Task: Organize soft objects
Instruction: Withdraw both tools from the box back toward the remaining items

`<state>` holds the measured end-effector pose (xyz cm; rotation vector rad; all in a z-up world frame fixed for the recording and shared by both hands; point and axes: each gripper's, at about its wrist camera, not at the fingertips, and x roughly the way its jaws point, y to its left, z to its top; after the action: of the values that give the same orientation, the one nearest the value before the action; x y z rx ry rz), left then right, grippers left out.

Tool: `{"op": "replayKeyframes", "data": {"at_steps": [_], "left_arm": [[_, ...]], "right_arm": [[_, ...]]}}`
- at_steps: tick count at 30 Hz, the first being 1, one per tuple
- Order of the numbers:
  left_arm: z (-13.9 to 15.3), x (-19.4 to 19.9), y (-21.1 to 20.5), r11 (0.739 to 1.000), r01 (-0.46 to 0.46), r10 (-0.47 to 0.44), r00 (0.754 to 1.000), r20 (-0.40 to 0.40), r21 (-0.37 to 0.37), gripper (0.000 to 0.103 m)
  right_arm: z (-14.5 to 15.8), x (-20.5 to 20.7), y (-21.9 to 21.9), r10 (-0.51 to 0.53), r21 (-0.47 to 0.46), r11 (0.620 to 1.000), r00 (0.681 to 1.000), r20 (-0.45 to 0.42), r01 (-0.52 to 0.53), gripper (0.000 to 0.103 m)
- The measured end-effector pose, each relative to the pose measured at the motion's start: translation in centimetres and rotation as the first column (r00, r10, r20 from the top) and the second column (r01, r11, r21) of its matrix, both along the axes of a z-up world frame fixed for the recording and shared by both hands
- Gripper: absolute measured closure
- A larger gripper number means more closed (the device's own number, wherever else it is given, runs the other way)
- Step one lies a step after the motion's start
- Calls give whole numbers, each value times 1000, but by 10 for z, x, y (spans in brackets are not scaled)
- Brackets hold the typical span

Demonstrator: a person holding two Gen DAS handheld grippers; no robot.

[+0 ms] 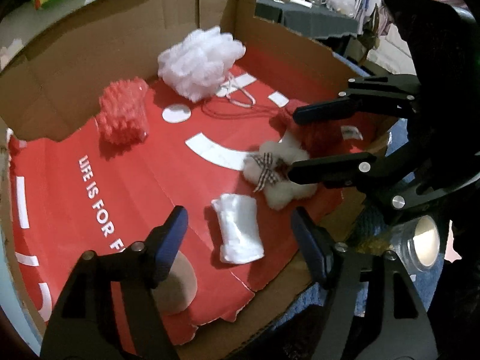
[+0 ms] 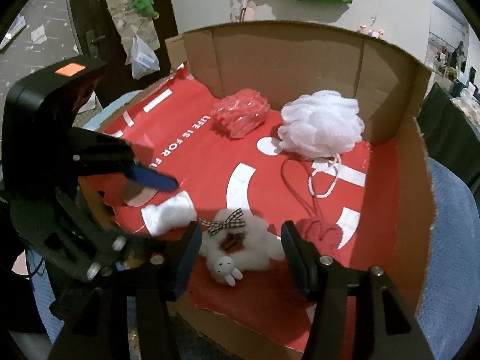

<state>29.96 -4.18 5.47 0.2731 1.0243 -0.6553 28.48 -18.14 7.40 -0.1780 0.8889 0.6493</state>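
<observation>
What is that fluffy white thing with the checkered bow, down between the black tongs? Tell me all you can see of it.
The fluffy white toy looks like a soft plush ring with a brownish opening at its middle. A black-and-white gingham bow sits on its upper edge, and a small white bunny head with tiny ears hangs from the lower edge. It lies flat on the red printed floor of the cardboard box, beside a red knitted piece. The right gripper straddles it, open, pads not pressing.

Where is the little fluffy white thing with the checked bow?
The fluffy white toy lies on the box's red floor, between the open right gripper fingers, beside the white roll and red pouch.
</observation>
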Motion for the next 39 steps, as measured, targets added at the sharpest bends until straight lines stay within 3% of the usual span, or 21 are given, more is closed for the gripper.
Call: {"op": "replayKeyframes", "data": {"at_steps": [6, 11, 15, 16, 20, 25, 29, 33, 39], "left_arm": [[16, -8, 4, 1000, -18, 19, 999, 37, -20, 33], [49, -31, 13, 996, -64, 72, 987, 142, -64, 32], [80, -62, 25, 985, -106, 137, 962, 236, -138, 21], [87, -71, 29, 980, -119, 158, 951, 266, -157, 20], [114, -113, 39, 962, -154, 232, 896, 380, -224, 11], [136, -165, 52, 931, -188, 325, 815, 480, -313, 5], [140, -195, 58, 907, -215, 387, 765, 514, -363, 4], [135, -220, 64, 883, -248, 442, 727, 525, -399, 3], [116, -251, 63, 863, -275, 484, 690, 538, -424, 3]], "right_arm": [[17, -10, -7, -21, 27, 999, 999, 34, 20, 43], [45, -37, -11, -51, 54, 998, 992, 115, 45, 25], [71, -69, -14, -94, 78, 994, 976, 197, 80, 14], [78, -78, -15, -109, 83, 992, 969, 221, 92, 7], [101, -115, -16, -149, 120, 986, 941, 302, 118, 0], [114, -158, -10, -196, 104, 980, 891, 410, 168, 0], [117, -193, -12, -260, 134, 966, 841, 475, 223, 0], [115, -222, -17, -325, 178, 946, 795, 512, 271, 0], [97, -251, -23, -386, 219, 922, 764, 517, 318, 0]]}}
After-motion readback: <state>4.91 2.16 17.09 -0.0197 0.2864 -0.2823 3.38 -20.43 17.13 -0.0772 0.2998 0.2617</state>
